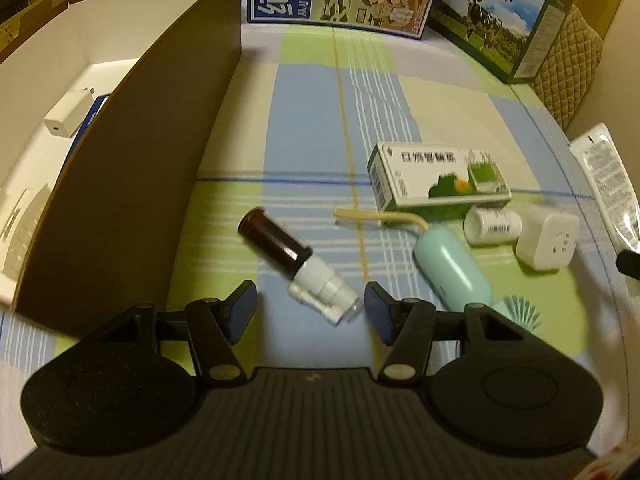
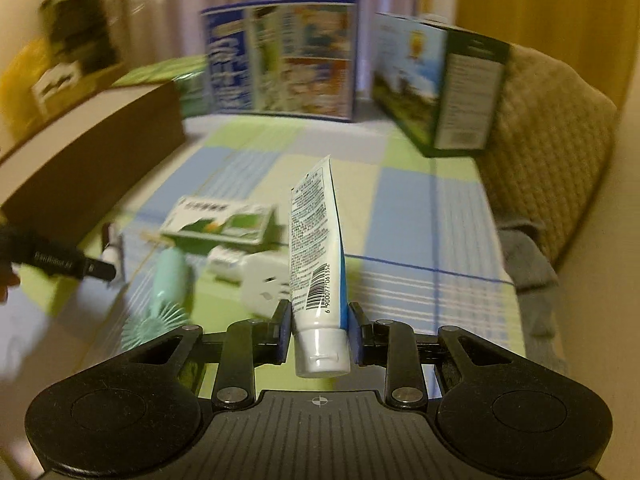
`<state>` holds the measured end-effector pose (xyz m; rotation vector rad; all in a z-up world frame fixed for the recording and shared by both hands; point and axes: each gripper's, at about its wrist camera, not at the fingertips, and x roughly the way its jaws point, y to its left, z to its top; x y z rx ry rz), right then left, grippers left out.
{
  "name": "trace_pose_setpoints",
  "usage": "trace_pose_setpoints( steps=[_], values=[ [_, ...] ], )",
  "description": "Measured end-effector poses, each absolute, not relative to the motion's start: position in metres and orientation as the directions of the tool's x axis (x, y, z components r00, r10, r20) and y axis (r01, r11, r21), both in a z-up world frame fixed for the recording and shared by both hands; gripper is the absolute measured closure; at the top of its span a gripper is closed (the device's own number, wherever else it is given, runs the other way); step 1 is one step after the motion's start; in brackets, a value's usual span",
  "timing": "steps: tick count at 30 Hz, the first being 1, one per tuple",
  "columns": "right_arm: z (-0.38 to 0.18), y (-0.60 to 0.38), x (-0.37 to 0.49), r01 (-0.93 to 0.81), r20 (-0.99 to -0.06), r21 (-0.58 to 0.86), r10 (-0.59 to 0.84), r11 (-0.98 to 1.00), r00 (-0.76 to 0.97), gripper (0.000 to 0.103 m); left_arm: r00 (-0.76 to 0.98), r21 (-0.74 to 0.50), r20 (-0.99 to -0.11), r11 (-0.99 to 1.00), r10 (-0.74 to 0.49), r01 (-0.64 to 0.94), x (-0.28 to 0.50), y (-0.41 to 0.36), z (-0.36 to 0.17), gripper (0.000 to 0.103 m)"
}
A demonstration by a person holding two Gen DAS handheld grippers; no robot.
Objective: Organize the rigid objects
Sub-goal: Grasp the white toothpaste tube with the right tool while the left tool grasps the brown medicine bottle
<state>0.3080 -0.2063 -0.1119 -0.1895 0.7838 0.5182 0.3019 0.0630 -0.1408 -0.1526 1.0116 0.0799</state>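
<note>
Checked cloth in blue, green and cream covers the table; printed cartons stand along the far edge. Open cardboard box sits at the left, a white charger already lying inside.

Right gripper: jaws pinching a white tube just above its cap, the tube's tail pointing forward and clear of the cloth. Left gripper: jaws spread, nothing between the pads, hovering above a brown bottle that lies on its side with its white nozzle toward the camera.

On the cloth to the right of the bottle, huddled close: green carton, mint brush, small white jar, white plug adapter.

Risks, as judged:
- Tube is soft and gripped at one end only; a quick swing toward the box could let it pivot or slip.
- Bottle is round; a jaw closing off-centre may roll it away.
- Nozzle end looks narrow and slick, a poor place to clamp.
- Box wall is tall; a low carry could catch it.
</note>
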Motion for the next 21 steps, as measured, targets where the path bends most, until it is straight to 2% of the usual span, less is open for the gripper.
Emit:
trace_pose_setpoints(
  steps=[7,10,15,18,21],
  values=[
    [-0.111,-0.229,0.317,-0.437,-0.718,0.043,0.332,0.898,0.611,0.077,0.532,-0.116,-0.847,0.975,0.002,-0.189,0.320,0.069,-0.142,0.049],
    [-0.115,-0.237,0.323,-0.404,-0.732,0.051,0.309,0.914,0.608,0.077,0.522,-0.108,-0.853,0.971,0.019,-0.211,0.327,0.072,-0.148,0.061],
    [-0.120,-0.250,0.327,-0.360,-0.745,0.058,0.280,0.931,0.605,0.077,0.523,-0.114,-0.852,0.971,0.013,-0.211,0.328,0.077,-0.153,0.069],
    [-0.122,-0.255,0.329,-0.346,-0.752,0.065,0.274,0.936,0.600,0.077,0.525,-0.116,-0.851,0.977,-0.004,-0.181,0.325,0.079,-0.153,0.082],
    [-0.123,-0.255,0.330,-0.342,-0.756,0.070,0.273,0.937,0.595,0.077,0.524,-0.117,-0.852,0.979,-0.013,-0.166,0.319,0.079,-0.153,0.081]
  ],
)
